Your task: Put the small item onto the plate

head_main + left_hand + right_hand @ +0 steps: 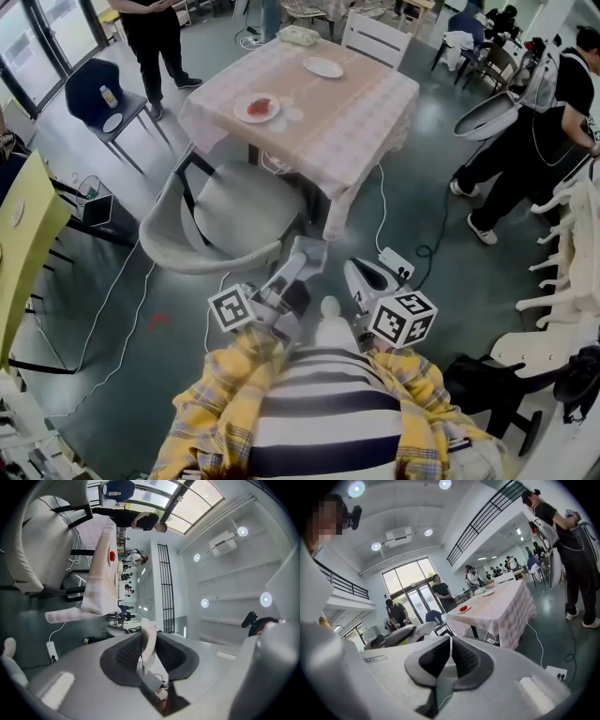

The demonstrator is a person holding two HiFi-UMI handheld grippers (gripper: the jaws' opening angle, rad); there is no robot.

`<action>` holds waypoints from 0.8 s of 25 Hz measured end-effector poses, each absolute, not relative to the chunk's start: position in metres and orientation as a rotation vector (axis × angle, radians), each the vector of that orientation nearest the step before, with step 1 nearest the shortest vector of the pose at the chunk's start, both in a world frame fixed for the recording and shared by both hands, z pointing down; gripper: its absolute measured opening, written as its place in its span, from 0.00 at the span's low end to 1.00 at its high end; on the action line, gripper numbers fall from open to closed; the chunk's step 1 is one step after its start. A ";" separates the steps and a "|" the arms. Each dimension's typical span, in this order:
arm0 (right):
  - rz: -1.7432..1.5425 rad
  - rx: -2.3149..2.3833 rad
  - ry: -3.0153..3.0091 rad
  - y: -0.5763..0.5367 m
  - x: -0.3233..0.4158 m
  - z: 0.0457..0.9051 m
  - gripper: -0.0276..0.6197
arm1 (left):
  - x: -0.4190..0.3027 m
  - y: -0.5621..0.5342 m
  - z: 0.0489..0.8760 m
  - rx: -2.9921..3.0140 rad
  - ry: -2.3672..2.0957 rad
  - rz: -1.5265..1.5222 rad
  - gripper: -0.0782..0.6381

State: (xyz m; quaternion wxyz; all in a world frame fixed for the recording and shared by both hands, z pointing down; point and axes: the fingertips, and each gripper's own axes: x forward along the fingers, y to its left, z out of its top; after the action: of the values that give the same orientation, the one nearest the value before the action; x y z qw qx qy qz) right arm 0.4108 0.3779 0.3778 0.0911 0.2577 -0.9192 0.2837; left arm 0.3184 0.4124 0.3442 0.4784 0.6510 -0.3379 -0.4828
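Table [361, 117] with plate [323, 67] stands well ahead; left tongs [307, 249] pinch pale item [148, 648].

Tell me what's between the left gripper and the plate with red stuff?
A grey chair, seen in the head view, stands between the left gripper and that plate on the table.

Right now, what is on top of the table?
Two plates sit on the checked cloth: the near plate holds something red, the far plate looks empty. The cloth hides the tabletop itself.
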 end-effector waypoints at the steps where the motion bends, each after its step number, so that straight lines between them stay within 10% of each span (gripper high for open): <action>1: 0.834 0.768 -2.732 0.372 0.408 0.377 0.05 | 0.316 0.407 0.344 1.591 -0.827 -1.179 0.22; 20: 0.830 0.632 -2.692 0.248 0.411 0.384 0.04 | 0.334 0.286 0.342 1.571 -0.862 -1.222 0.22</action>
State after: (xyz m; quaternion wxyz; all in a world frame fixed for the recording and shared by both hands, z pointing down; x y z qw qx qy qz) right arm 0.4108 0.2481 0.3838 0.1272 0.2171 -0.9249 0.2851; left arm 0.3340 0.2857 0.3424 0.4673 0.6404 -0.3513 -0.4981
